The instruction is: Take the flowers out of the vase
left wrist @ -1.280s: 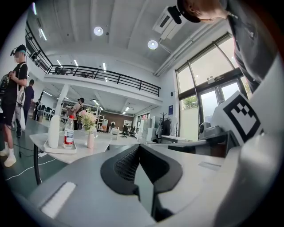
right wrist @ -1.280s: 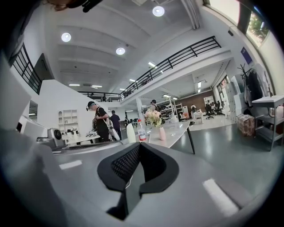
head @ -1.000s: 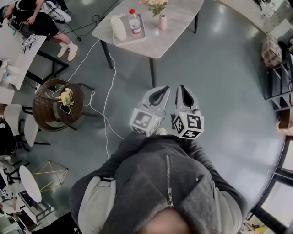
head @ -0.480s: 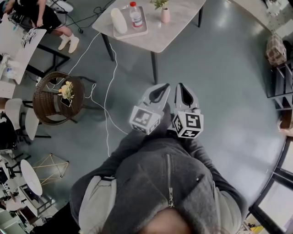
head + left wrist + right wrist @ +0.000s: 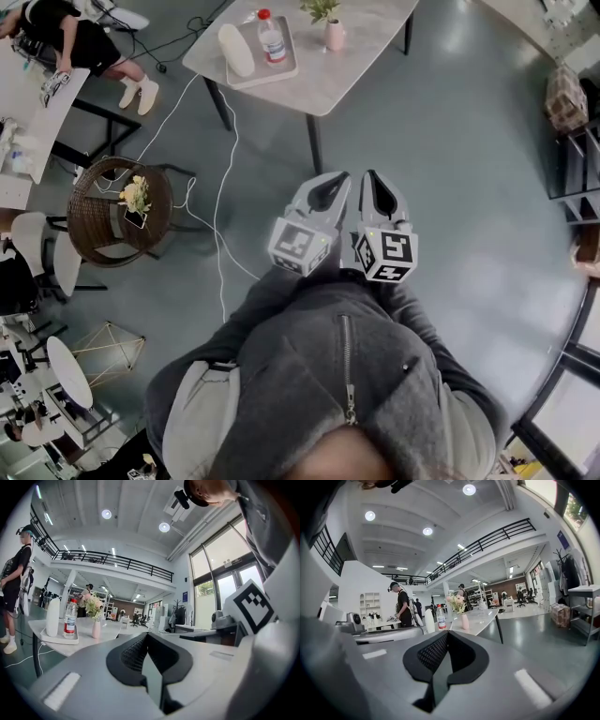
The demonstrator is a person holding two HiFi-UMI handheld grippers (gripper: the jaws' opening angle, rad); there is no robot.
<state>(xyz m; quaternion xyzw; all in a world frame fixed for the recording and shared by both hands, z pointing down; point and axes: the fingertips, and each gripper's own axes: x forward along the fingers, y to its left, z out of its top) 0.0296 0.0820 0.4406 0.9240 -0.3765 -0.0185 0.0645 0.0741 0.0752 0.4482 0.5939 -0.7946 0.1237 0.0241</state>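
Nothing is done yet: the flowers (image 5: 321, 8) are seen in the vase (image 5: 334, 36) on the bench (image 5: 361, 70), back from its near corner. The left hand-held gripper (image 5: 333, 180) and right hand-held gripper (image 5: 374, 178) are pressed together, empty, well apart from it.

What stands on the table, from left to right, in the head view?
White container → bottle → vase with flowers.

Left gripper (image 5: 330, 180) and right gripper (image 5: 375, 178) make two; one vase (image 5: 334, 36); one bottle (image 5: 272, 42); one tray (image 5: 264, 75); one table (image 5: 361, 64); one wicker chair (image 5: 98, 216).
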